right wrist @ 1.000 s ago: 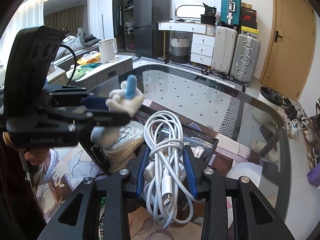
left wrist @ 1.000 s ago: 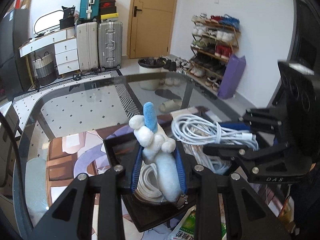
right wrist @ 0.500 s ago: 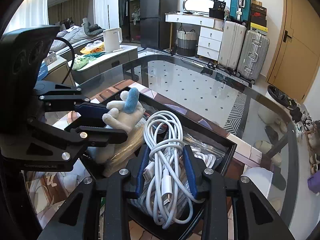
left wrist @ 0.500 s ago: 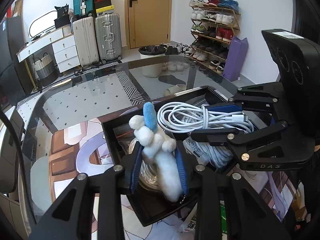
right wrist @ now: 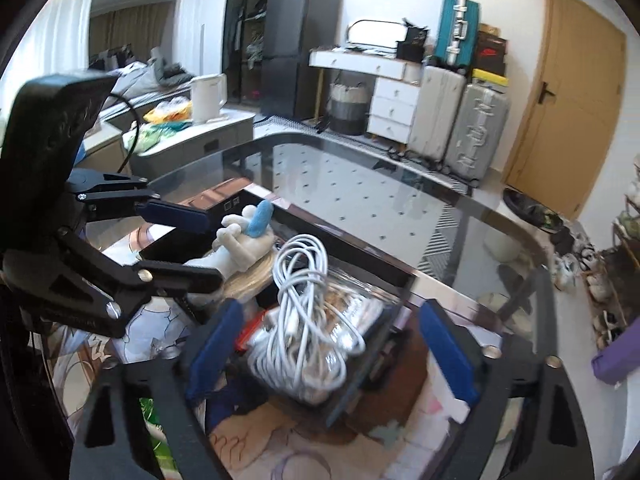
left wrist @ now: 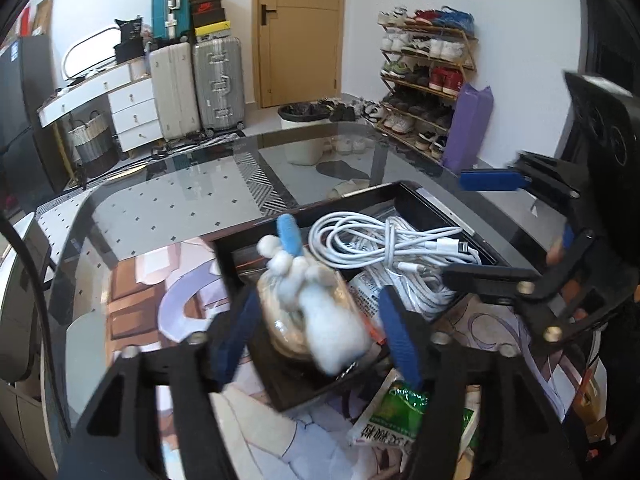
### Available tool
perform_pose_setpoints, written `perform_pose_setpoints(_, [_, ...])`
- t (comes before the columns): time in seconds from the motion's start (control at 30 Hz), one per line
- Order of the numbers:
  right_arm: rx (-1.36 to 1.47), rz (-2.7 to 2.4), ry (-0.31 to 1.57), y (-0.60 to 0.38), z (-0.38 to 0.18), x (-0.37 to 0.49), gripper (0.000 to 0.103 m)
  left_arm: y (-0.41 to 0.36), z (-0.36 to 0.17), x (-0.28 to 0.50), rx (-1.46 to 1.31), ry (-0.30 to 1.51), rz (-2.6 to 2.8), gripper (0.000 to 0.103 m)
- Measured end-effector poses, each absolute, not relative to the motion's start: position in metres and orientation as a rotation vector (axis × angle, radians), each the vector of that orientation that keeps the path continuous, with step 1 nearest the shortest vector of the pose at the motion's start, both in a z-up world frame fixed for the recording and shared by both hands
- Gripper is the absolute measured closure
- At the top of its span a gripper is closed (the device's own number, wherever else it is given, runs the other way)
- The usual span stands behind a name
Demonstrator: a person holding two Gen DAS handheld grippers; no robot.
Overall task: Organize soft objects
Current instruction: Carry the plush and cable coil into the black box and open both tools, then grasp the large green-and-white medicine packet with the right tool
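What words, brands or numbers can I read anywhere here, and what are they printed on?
Nothing reads clearly enough to quote.
Green packet: Chinese characters on its white band, too blurred to read.
Packet label in the black tray, beside the white cables: print too small to read.
Red shoebox above the suitcases: what looks like a swoosh logo, no legible word.

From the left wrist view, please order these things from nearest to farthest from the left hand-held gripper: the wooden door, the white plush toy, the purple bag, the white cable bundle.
1. white plush toy: between the open fingers of the left hand-held gripper, in the black tray.
2. white cable bundle: just beyond, to the right, in the tray.
3. purple bag: on the floor, far right, by the shoe rack.
4. wooden door: back wall.
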State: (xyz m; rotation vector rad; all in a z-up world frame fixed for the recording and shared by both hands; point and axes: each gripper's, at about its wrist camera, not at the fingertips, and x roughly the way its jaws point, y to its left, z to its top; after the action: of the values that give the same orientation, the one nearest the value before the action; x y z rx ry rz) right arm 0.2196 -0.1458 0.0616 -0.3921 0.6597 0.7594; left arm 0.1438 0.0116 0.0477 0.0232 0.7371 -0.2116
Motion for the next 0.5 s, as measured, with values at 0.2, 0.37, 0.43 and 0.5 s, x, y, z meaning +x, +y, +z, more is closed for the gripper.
perform_pose_setpoints(0.2, [-0.240, 0.705, 0.701, -0.181, 0.059, 0.209, 0.001, 0.025, 0.054, 0.120, -0.058, 0.705, -0.160, 0.000])
perform_pose_setpoints(0.37, [-0.146, 0.716, 0.740, -0.199, 0.051, 0.188, 0.001, 0.029, 0.048, 0.105, -0.104, 0.714, -0.166, 0.000])
perform_pose_setpoints(0.43, [-0.145, 0.715, 0.746, -0.199, 0.049, 0.182, 0.001, 0.027, 0.045, 0.099, -0.093, 0.719, -0.158, 0.000])
perform_pose_setpoints(0.5, [-0.148, 0.723, 0.753, -0.200, 0.045, 0.175, 0.001, 0.023, 0.043, 0.096, -0.085, 0.722, -0.157, 0.000])
